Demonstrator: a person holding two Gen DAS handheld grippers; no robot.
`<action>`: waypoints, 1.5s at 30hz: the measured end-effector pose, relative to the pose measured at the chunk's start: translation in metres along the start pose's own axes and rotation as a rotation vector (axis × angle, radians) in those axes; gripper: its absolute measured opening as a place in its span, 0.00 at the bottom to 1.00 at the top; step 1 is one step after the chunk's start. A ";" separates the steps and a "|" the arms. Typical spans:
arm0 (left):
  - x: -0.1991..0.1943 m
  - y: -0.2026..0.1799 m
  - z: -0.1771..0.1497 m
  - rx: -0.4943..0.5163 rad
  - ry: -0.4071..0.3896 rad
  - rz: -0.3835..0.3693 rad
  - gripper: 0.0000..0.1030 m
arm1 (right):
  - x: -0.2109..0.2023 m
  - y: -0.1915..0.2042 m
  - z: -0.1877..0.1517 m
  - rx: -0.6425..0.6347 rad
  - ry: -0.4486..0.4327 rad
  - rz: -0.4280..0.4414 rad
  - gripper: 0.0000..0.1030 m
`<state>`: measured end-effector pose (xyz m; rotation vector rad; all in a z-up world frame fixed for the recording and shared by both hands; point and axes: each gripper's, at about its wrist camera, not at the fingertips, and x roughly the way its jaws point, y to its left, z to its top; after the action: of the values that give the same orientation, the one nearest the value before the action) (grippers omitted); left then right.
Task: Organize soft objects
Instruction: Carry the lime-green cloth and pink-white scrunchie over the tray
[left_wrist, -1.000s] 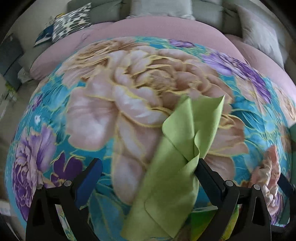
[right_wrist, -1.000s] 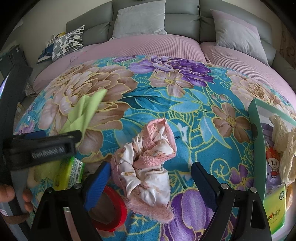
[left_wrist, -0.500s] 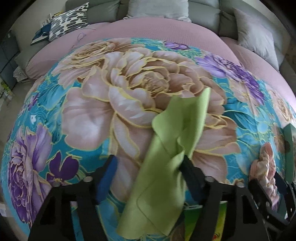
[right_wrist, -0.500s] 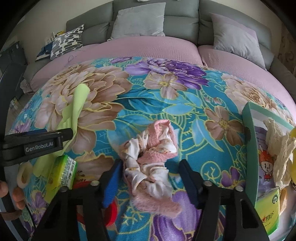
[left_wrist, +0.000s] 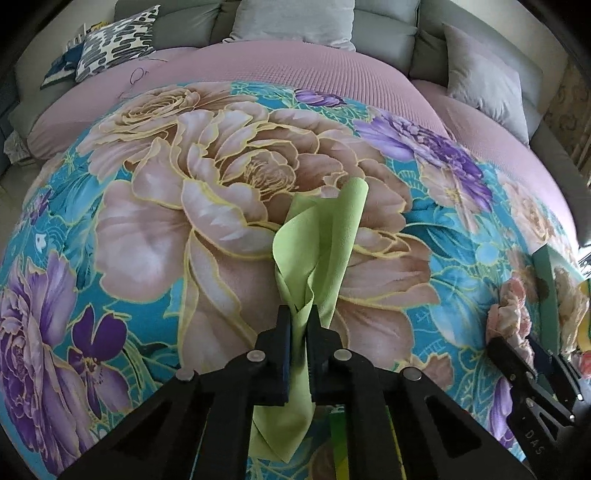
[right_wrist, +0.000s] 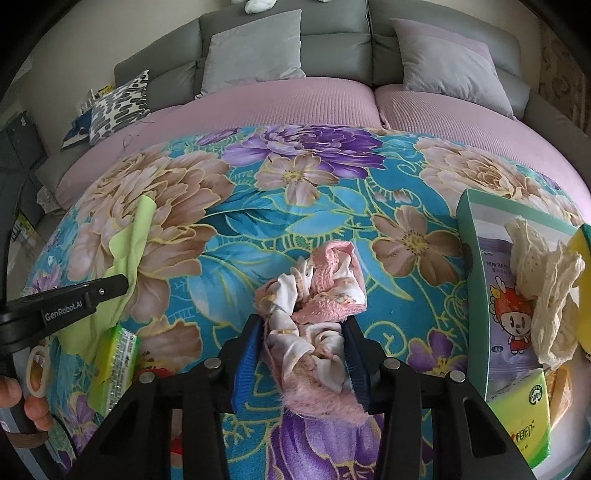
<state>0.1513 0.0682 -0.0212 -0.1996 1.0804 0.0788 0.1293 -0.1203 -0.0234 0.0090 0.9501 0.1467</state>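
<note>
A light green cloth (left_wrist: 325, 236) lies crumpled on the floral blanket (left_wrist: 155, 236), and my left gripper (left_wrist: 298, 314) is shut on its near fold. The right wrist view shows the same green cloth (right_wrist: 136, 236) at the left, with the left gripper (right_wrist: 110, 286) on it. A bunched pink and white cloth (right_wrist: 321, 295) sits mid-blanket. My right gripper (right_wrist: 303, 325) straddles it, jaws closing, both blue pads pressing its sides. In the left wrist view that pink cloth (left_wrist: 508, 314) shows at the far right.
A green box (right_wrist: 476, 236) at the right holds a cream lace cloth (right_wrist: 543, 273) and a green tissue pack (right_wrist: 524, 417). A yellow-green packet (right_wrist: 114, 358) and a tape roll (right_wrist: 37, 369) lie near left. Grey pillows (right_wrist: 255, 48) line the sofa behind.
The left jaws went from wide open around the green cloth to shut on it. The right jaws narrowed from wide open until they pinch the pink and white cloth.
</note>
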 end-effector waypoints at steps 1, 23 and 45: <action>-0.001 0.002 0.000 -0.007 -0.005 -0.009 0.05 | 0.000 0.000 0.000 0.000 -0.001 0.005 0.43; -0.095 -0.022 0.013 0.021 -0.274 -0.139 0.05 | -0.054 -0.016 0.009 0.057 -0.168 0.104 0.28; -0.121 -0.192 -0.025 0.338 -0.291 -0.445 0.05 | -0.149 -0.161 -0.028 0.283 -0.236 -0.195 0.28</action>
<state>0.1034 -0.1204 0.0974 -0.1143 0.7257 -0.4599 0.0407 -0.3003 0.0697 0.1898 0.7251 -0.1671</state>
